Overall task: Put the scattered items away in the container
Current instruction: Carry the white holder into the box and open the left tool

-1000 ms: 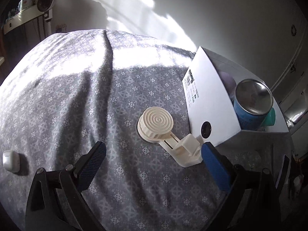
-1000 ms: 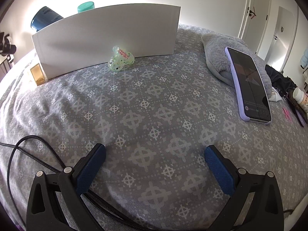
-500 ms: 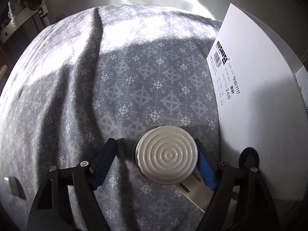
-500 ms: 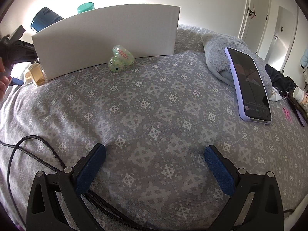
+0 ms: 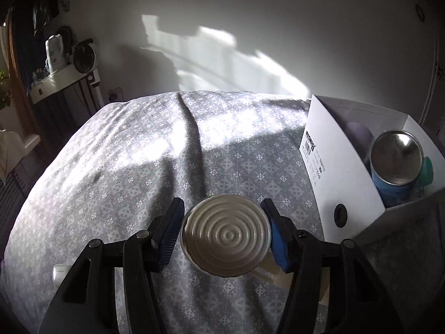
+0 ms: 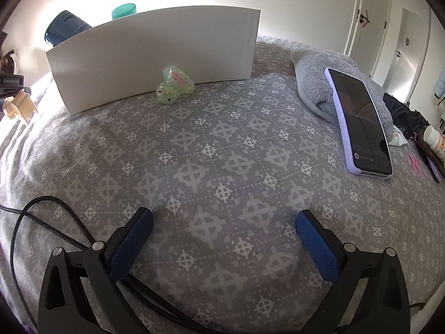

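Observation:
My left gripper (image 5: pixel 222 226) is shut on the round ribbed head of a cream suction-cup holder (image 5: pixel 225 242) and holds it above the bed; its bracket end (image 6: pixel 18 107) shows at the far left of the right wrist view. The white box (image 5: pixel 342 161) stands to the right, with a blue can (image 5: pixel 396 167) and a teal cup (image 5: pixel 427 171) inside. In the right wrist view the box wall (image 6: pixel 155 55) faces me, and a green glittery toy (image 6: pixel 173 87) lies against it. My right gripper (image 6: pixel 224 228) is open and empty, low over the bed.
A white earbud case (image 5: pixel 59 274) lies on the bed at lower left. A phone in a lilac case (image 6: pixel 358 119) rests on a grey plush cushion (image 6: pixel 314 83) at right. A black cable (image 6: pixel 36 217) loops by my right gripper. A pill bottle (image 6: pixel 434 140) sits at far right.
My left gripper moved forward over the suction-cup holder, closed on its round head and lifted it off the bed. The right gripper has not moved.

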